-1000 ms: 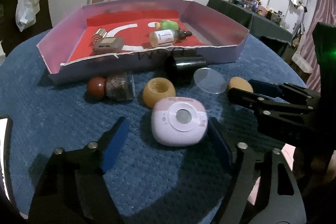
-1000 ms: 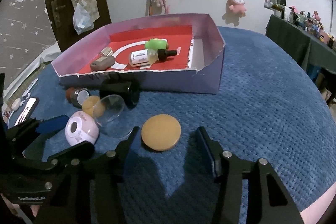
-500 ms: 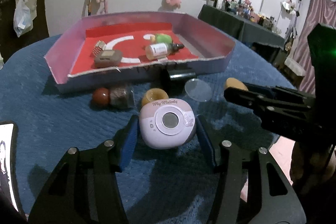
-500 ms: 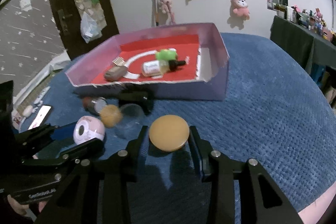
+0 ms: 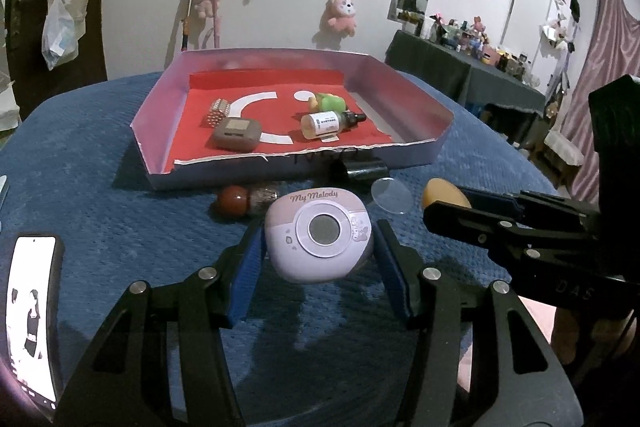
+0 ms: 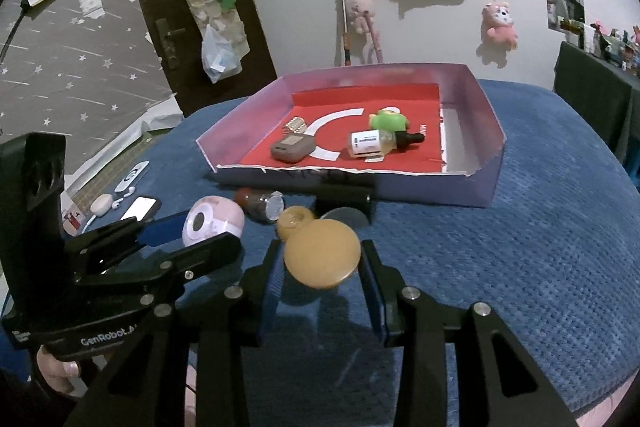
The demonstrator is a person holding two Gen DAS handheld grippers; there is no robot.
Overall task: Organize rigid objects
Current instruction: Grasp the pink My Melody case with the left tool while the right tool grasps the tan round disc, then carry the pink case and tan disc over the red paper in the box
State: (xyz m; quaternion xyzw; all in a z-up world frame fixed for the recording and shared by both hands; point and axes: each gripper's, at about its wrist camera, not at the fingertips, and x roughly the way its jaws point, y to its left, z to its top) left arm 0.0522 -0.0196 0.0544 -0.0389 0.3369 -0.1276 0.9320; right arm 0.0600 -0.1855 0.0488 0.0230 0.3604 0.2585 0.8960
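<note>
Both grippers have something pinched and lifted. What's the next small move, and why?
Probably carry both forward over the box's near wall and release onto the red floor. The left gripper clamps the My Melody case, the right gripper the tan disc, both seemingly off the blue cloth. Aim for bare red clear of the dropper bottle.

Black hand-held gripper (image 5: 319,259) frames, blue finger pads (image 5: 245,277), silver screws, "GenRobot" lettering.
</note>
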